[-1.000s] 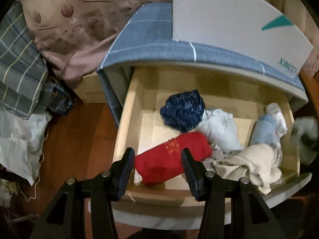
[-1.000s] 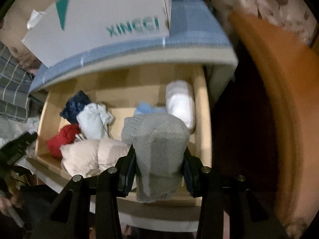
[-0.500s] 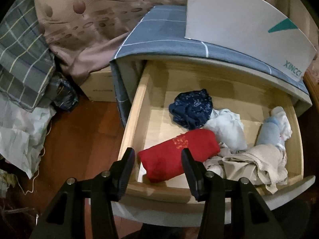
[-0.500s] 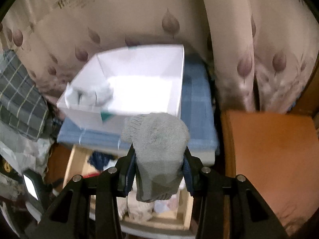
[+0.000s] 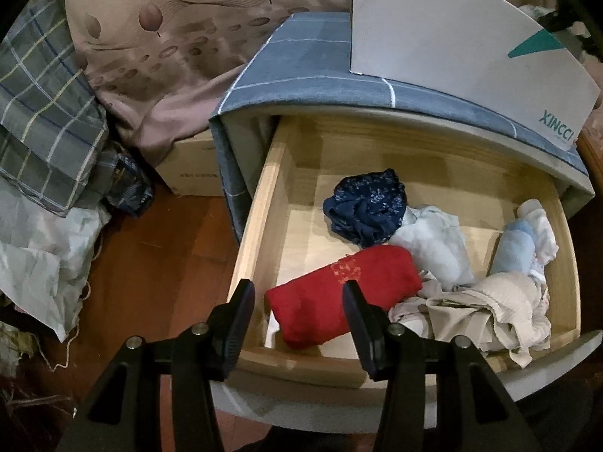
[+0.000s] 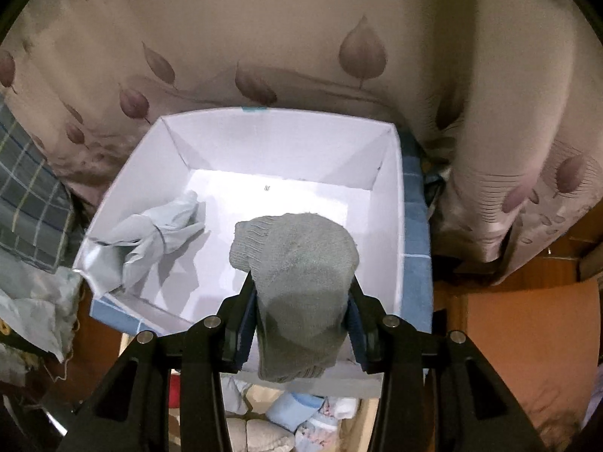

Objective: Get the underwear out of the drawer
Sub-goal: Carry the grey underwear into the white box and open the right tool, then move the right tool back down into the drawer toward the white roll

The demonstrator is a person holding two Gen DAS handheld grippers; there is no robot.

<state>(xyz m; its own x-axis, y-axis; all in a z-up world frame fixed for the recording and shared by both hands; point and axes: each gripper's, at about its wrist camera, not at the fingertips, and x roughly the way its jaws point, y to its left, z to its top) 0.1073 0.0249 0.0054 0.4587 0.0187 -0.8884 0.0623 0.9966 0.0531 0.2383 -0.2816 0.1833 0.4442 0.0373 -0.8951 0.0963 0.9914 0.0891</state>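
Note:
The wooden drawer [image 5: 260, 226] stands pulled open. In it lie a red roll [image 5: 339, 293], a dark blue piece [image 5: 367, 207], a pale blue piece [image 5: 433, 241], a light blue roll [image 5: 514, 248] and a beige heap [image 5: 490, 309]. My left gripper [image 5: 297, 301] is open and empty, above the drawer's front edge near the red roll. My right gripper [image 6: 301, 301] is shut on a grey knitted piece [image 6: 301, 263] and holds it above the white box [image 6: 392, 207] on the cabinet top. A pale grey garment [image 6: 150, 233] lies in the box's left corner.
The white box [image 5: 452, 56] stands on the blue checked cabinet top [image 5: 301, 64]. A leaf-print curtain [image 6: 301, 56] hangs behind. Plaid cloth [image 5: 41, 113] and a cardboard box [image 5: 192, 165] lie left of the cabinet on the wooden floor [image 5: 150, 263].
My right gripper has lifted the grey piece out of the drawer and up over the white box. My left gripper has shifted a little to the left and stays open.

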